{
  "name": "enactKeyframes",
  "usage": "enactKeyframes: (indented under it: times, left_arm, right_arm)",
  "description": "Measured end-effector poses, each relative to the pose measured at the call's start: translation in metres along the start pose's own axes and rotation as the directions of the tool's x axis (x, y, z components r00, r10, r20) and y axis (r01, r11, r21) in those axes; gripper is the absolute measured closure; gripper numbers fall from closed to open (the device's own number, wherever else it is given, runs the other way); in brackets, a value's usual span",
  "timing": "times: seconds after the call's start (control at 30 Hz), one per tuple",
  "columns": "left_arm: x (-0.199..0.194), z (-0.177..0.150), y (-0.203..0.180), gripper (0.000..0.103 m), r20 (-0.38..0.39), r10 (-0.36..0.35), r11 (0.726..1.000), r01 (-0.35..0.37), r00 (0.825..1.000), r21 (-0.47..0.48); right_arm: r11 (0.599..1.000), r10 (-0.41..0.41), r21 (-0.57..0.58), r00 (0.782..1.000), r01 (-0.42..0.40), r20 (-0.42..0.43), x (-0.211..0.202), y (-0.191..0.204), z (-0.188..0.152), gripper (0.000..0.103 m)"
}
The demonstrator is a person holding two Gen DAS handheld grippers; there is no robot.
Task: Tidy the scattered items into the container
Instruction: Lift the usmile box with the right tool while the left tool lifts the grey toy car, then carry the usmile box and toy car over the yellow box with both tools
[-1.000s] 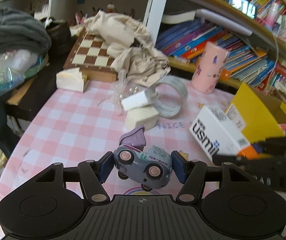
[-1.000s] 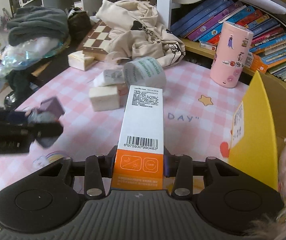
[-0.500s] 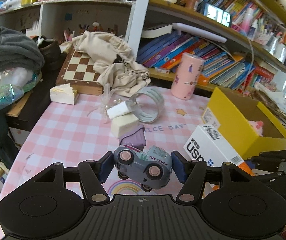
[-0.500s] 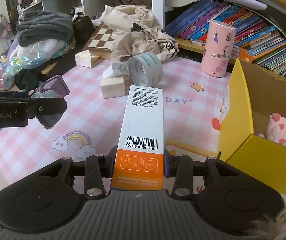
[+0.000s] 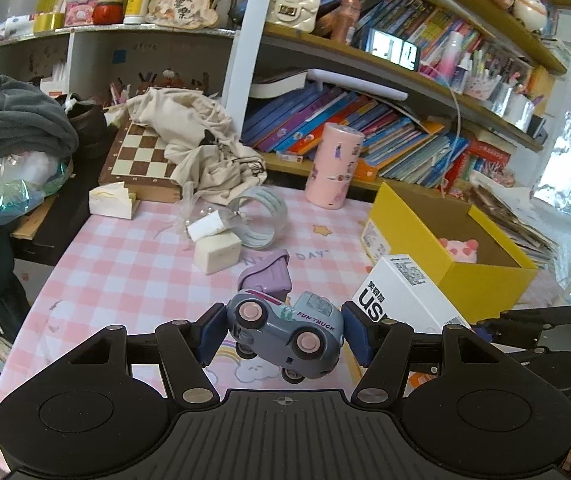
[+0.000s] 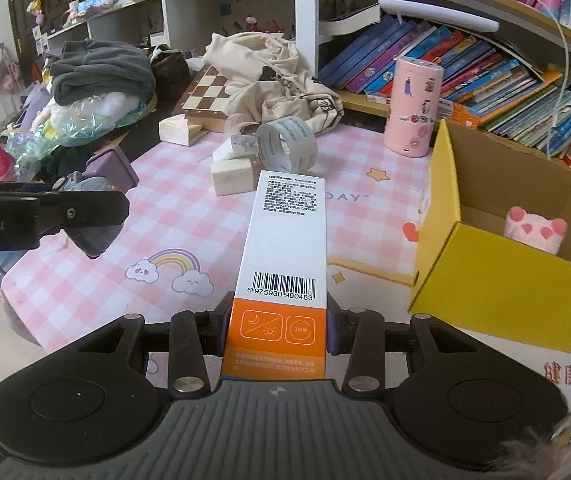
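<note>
Jaws of the left gripper [image 5: 283, 336] were clamped on the toy truck [image 5: 285, 330], those of the right gripper [image 6: 277, 330] on the white-and-orange carton [image 6: 283, 256]. Compared with a second before, both loads had been carried up off the pink checked worktop [image 5: 125, 264] and toward the yellow box [image 6: 497, 280] at its right edge, so release seemed next. Only the right wrist view showed the carton's barcode and the plush toy [image 6: 535, 232] deep inside the box; the left wrist view alone showed the truck's lettering. A tape roll [image 5: 259, 218] and foam blocks [image 5: 217, 252] remained near the far edge.
</note>
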State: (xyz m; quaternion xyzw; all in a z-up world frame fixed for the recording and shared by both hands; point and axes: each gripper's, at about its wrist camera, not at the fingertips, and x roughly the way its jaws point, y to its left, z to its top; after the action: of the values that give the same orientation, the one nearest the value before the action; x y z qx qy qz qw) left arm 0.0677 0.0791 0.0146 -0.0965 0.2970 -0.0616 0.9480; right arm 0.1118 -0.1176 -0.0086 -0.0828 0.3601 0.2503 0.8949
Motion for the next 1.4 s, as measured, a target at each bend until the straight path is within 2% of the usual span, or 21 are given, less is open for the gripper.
enactKeyframes:
  times: [0.3, 0.83, 1.4]
  left_arm:
    - [-0.018, -0.013, -0.007, 0.041, 0.006, -0.03, 1.0, 0.029, 1.0, 0.004]
    - [-0.021, -0.023, -0.02, 0.041, -0.005, -0.092, 0.996, 0.092, 0.996, 0.016]
    - [-0.005, -0.019, -0.063, 0.041, -0.038, -0.175, 0.98, 0.178, 0.984, 0.092]
  right_arm:
    - [1.0, -0.012, 0.003, 1.0, 0.012, 0.007, -0.018, 0.01, -0.016, 0.064]
    - [0.997, -0.069, 0.039, 0.998, 0.069, -0.009, -0.038, 0.008, -0.037, 0.064]
    - [0.978, -0.151, 0.146, 0.988, 0.151, -0.011, -0.062, -0.029, -0.061, 0.064]
